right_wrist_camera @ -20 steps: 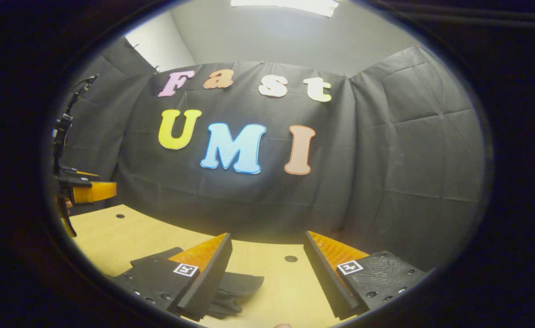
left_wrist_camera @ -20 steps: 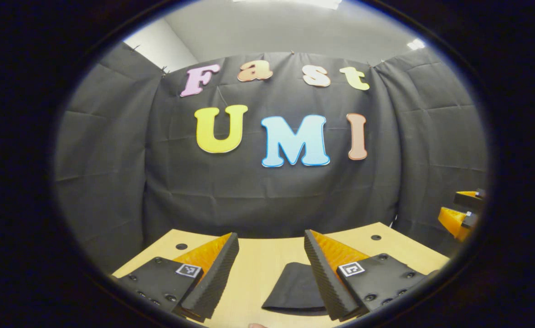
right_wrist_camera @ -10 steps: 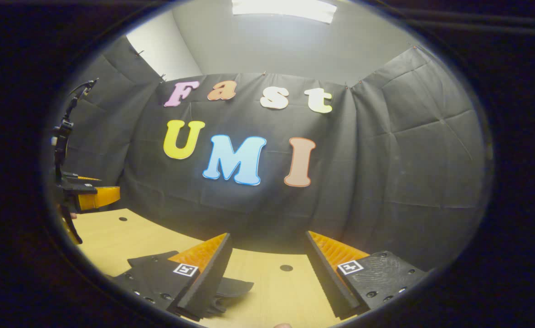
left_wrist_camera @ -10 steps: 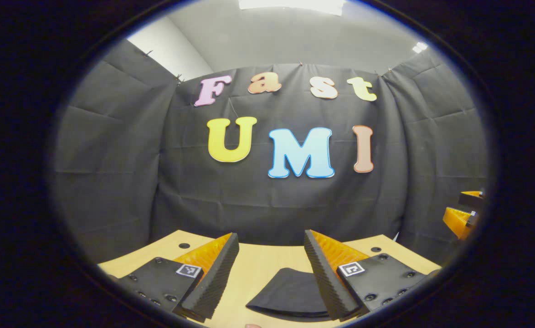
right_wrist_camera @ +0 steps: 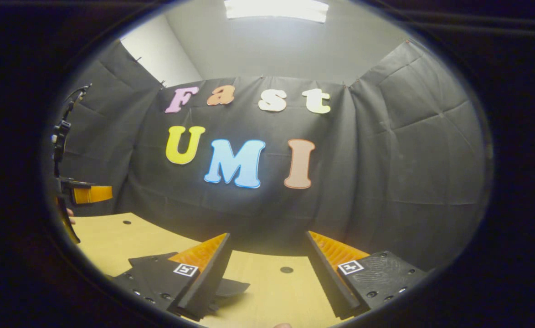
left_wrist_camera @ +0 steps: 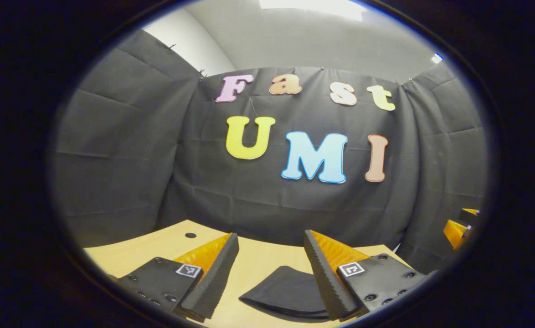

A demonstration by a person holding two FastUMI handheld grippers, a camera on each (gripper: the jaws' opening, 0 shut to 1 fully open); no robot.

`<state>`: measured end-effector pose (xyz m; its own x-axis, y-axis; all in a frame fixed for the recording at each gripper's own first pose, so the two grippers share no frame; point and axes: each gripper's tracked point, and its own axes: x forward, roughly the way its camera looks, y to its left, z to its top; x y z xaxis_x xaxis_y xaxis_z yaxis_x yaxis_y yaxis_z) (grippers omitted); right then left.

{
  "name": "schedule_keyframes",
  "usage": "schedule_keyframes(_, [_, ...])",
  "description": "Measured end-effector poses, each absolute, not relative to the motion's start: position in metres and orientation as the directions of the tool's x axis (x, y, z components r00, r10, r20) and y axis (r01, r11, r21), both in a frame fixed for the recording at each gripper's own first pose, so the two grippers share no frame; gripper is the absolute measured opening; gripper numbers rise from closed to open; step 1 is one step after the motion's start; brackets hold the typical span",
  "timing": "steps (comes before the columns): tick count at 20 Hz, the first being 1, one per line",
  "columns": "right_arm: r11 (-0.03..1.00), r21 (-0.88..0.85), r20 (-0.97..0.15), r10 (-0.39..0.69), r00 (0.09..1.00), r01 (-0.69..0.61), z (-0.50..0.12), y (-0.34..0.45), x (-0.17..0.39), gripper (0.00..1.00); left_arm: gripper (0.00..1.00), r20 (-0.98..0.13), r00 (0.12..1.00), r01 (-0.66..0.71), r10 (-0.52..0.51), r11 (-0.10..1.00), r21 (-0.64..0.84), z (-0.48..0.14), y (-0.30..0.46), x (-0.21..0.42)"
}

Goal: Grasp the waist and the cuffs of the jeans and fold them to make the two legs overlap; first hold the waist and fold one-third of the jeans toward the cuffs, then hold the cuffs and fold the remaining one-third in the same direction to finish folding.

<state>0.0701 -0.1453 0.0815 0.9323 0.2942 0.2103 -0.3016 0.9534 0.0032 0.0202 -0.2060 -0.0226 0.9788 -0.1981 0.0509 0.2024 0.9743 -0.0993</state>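
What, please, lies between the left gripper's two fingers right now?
In the left gripper view, part of the dark jeans lies on the wooden table between the open left gripper fingers, untouched.

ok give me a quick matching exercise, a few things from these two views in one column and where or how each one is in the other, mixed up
Things:
1. left tongs
2. jeans
3. table
4. ceiling light

States or places:
A. lies dark and flat on the wood
B. glowing overhead
C. open, holding nothing
D. pale wood with small round holes

Pairs: 1-C, 2-A, 3-D, 4-B
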Motion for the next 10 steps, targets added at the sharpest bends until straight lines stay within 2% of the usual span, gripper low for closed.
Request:
schedule_keyframes(1, [0.955,0.006,0.214,0.288,0.933,-0.296,0.082,-0.149,0.071,0.94,0.93,0.056,0.98,0.198,-0.193,0.975,-0.099,-0.021,-0.205,0.019])
schedule_keyframes(2, [0.955,0.008,0.218,0.287,0.933,-0.296,0.082,-0.151,0.071,0.94,0.89,0.062,0.98,0.197,-0.191,0.975,-0.101,-0.019,-0.204,0.018])
schedule_keyframes(5, [0.957,0.013,0.228,0.279,0.933,-0.289,0.083,-0.16,0.072,0.94,0.89,0.075,0.978,0.2,-0.194,0.976,-0.082,-0.014,-0.21,0.014])
schedule_keyframes(6, [0.957,0.014,0.231,0.278,0.932,-0.288,0.084,-0.162,0.072,0.94,0.93,0.078,0.977,0.202,-0.196,0.977,-0.071,-0.013,-0.213,0.011])
schedule_keyframes(7, [0.958,0.012,0.233,0.277,0.932,-0.288,0.084,-0.164,0.072,0.94,0.89,0.082,0.976,0.205,-0.2,0.977,-0.062,-0.011,-0.218,0.009])
schedule_keyframes(9, [0.957,-0.001,0.239,0.281,0.929,-0.289,0.084,-0.168,0.07,0.94,0.89,0.087,0.974,0.213,-0.208,0.975,-0.057,-0.012,-0.226,0.005])
schedule_keyframes(10, [0.957,-0.005,0.242,0.284,0.928,-0.292,0.084,-0.169,0.069,0.94,0.93,0.085,0.974,0.216,-0.211,0.975,-0.056,-0.013,-0.23,0.002])
